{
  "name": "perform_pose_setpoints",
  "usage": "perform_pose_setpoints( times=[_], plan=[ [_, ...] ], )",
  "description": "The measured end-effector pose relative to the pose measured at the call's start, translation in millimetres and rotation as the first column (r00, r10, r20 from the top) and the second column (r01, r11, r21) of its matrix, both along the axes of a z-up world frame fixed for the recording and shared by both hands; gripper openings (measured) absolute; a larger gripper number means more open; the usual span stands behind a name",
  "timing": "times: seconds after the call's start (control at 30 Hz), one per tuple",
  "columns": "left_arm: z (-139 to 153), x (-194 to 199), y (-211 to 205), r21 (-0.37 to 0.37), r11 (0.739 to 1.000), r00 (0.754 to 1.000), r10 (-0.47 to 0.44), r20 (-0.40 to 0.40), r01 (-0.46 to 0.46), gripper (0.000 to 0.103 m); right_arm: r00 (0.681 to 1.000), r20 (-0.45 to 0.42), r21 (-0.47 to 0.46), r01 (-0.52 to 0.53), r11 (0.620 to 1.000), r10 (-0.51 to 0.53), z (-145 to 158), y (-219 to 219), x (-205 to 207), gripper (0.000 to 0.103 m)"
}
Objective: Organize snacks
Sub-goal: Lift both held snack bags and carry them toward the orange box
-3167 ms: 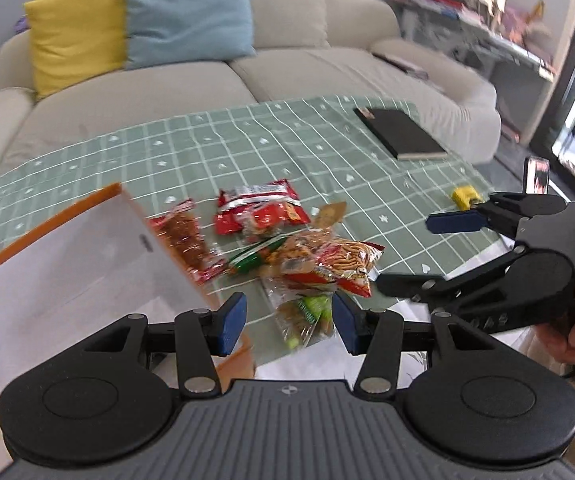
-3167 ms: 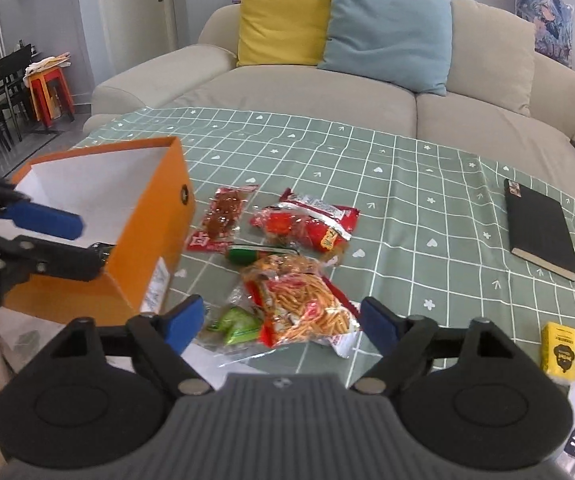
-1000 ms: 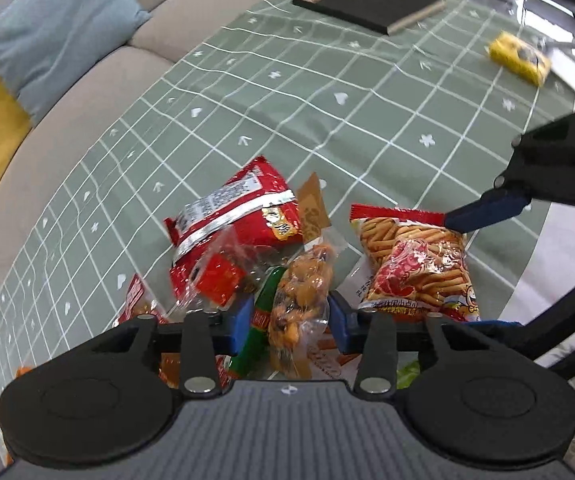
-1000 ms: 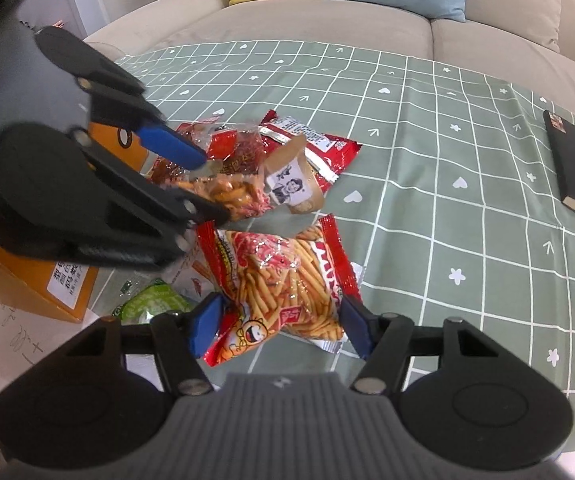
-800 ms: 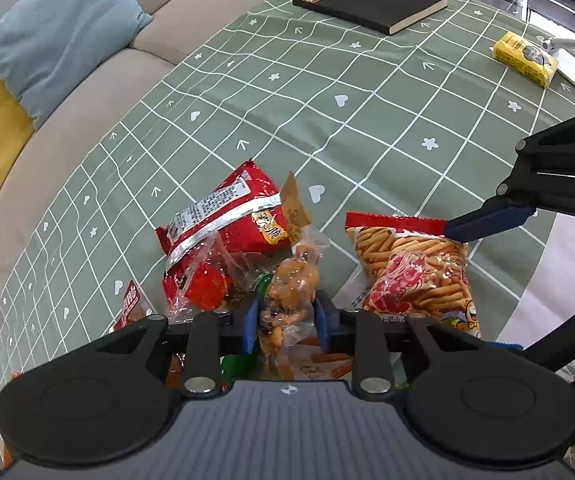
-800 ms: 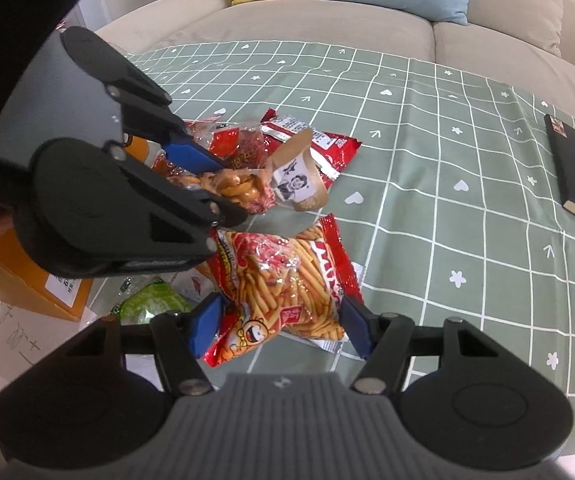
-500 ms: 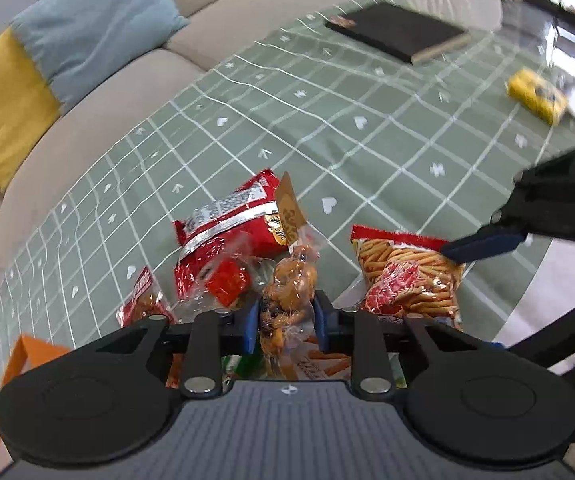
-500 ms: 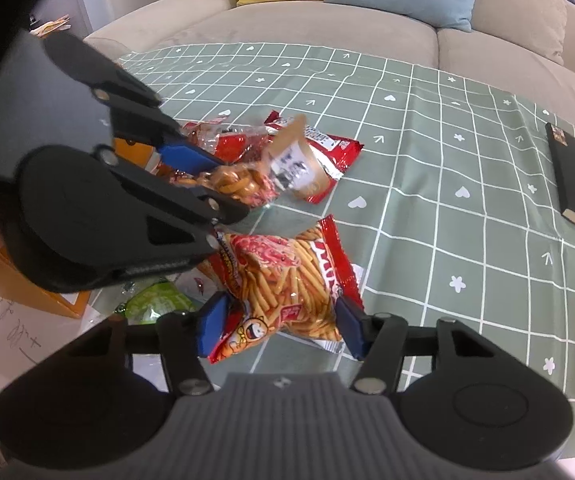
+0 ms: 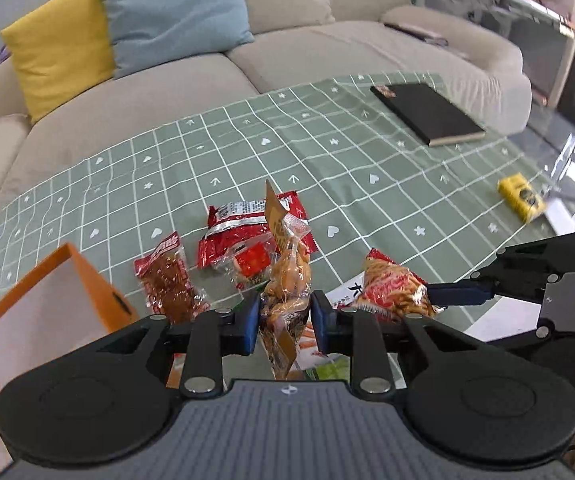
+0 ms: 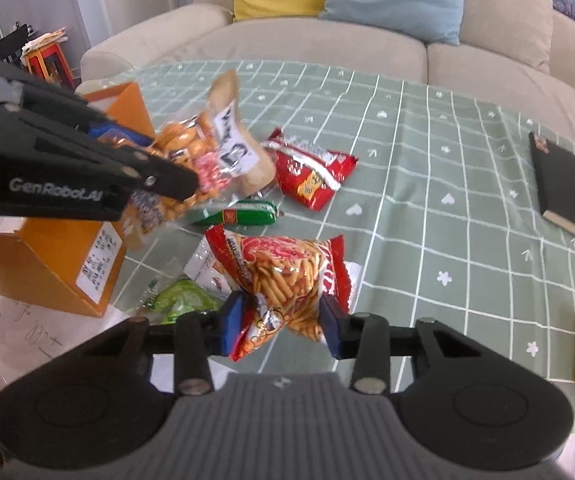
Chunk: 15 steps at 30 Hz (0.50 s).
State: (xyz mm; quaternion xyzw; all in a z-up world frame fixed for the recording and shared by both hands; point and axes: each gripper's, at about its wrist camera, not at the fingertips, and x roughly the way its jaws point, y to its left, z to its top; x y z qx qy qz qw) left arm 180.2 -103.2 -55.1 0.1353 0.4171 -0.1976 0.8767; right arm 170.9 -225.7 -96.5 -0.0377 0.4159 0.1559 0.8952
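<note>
On tablecloth [image 10: 427, 168]: three red packets [image 10: 311, 178].

Left gripper [image 9: 281, 320] pitched steeply down, blue fingers [image 9: 247, 322] pressed on both sides of peanut bag [image 9: 287, 280], bag lifted clear of table. Jaws had just been closing, narrow gap. Right gripper [image 10: 281, 326] at right of left one, also angled down; fingers [image 10: 231, 326] clamped on lower end of red snack-stick bag [image 10: 287, 268]. Jaws had just been closing on it.
</note>
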Motion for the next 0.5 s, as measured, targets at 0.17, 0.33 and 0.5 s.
perform_pose_setpoints(
  times=[0.17,0.33,0.5],
  plan=[
    [14,-18,15,-0.052,0.998,0.999,0.041,0.029,-0.039,0.03,0.999,0.024,0.02,0.026,0.999,-0.026,10,1,-10,0.036],
    [32,-33,36,-0.112,0.99,0.994,0.091,0.053,-0.084,0.03,0.998,0.044,0.065,0.044,0.997,-0.047,23,2,-16,0.036],
    [48,-40,59,-0.159,0.978,0.987,0.144,0.07,-0.132,0.03,0.996,0.08,0.084,0.019,0.996,-0.026,40,19,-26,0.035]
  ],
)
